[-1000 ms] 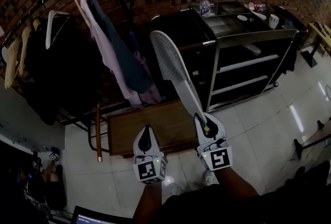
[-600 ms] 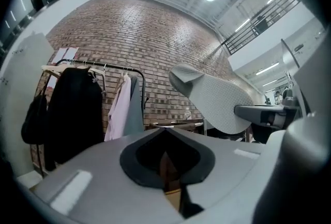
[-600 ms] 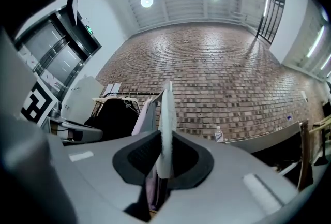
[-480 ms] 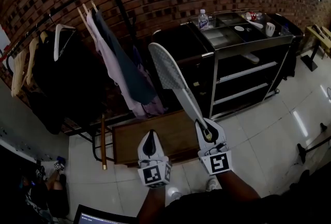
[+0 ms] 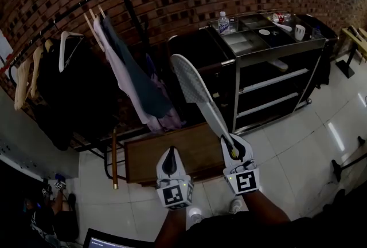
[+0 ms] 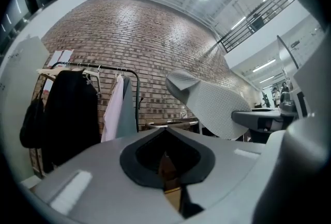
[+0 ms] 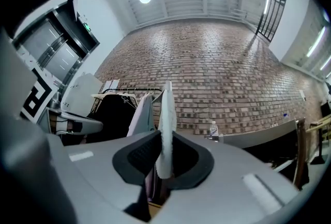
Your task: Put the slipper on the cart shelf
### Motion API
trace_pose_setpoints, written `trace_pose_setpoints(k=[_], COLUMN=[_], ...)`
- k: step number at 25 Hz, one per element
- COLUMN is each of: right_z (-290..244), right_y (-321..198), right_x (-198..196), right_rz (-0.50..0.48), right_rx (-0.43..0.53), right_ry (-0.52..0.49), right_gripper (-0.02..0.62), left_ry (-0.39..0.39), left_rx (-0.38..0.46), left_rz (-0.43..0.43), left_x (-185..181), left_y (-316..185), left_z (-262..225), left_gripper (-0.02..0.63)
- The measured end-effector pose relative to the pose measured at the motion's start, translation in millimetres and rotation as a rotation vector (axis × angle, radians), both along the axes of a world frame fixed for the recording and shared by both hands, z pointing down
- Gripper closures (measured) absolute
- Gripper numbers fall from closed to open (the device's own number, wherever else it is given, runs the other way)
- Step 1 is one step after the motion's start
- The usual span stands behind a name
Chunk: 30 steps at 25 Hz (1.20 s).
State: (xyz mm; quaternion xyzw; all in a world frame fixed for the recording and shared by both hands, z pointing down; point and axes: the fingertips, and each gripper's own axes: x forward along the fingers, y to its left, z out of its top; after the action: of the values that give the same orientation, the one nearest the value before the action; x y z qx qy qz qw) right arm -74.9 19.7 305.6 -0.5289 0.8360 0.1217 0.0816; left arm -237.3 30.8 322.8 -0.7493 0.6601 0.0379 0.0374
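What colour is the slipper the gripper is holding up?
The slipper is pale grey-white with a fine dotted sole; the left gripper view shows it best.

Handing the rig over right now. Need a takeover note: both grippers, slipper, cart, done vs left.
Left gripper: shut, empty, held low beside the right one.
Right gripper: shut on the slipper, gripping one end; the rest sticks up and away from the jaws.
Cart: ahead and to the right. Its open shelves face you, and the slipper is not over them yet.
Done: slipper picked up and in the air.
Left: carry it to the cart, lay it on a shelf, open the jaws.
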Motion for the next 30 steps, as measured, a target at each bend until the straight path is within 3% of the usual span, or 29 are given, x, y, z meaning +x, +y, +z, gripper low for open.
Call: trace_pose_setpoints(k=[3,16,22,27,30], right_z=[4,40,84,126,141], right_y=[-7,-22,-27,-40,-53], right_x=[18,123,180,211,228], right_rz=[0.009,0.048,0.134,0.184,0.199], right_rx=[-0.007,-0.048,-0.161,-0.231,-0.267], right_ry=[0.012,0.096,0.139,0.281,0.275], right_gripper=[0.548,0.549,0.548,0.548,0.549], left_ry=[-0.028,-0.015,-0.005,0.008,0.018], left_rx=[0.004,-0.003,-0.009,-0.018,-0.017], left_rz=[0.006,0.046,0.106,0.144,0.164], left_x=[21,126,169,201,217], left_y=[-6,-22,-39,-63,-82], left_z=[2,14,24,36,42], left_gripper=[0.589,0.59,0.589,0.589,0.589])
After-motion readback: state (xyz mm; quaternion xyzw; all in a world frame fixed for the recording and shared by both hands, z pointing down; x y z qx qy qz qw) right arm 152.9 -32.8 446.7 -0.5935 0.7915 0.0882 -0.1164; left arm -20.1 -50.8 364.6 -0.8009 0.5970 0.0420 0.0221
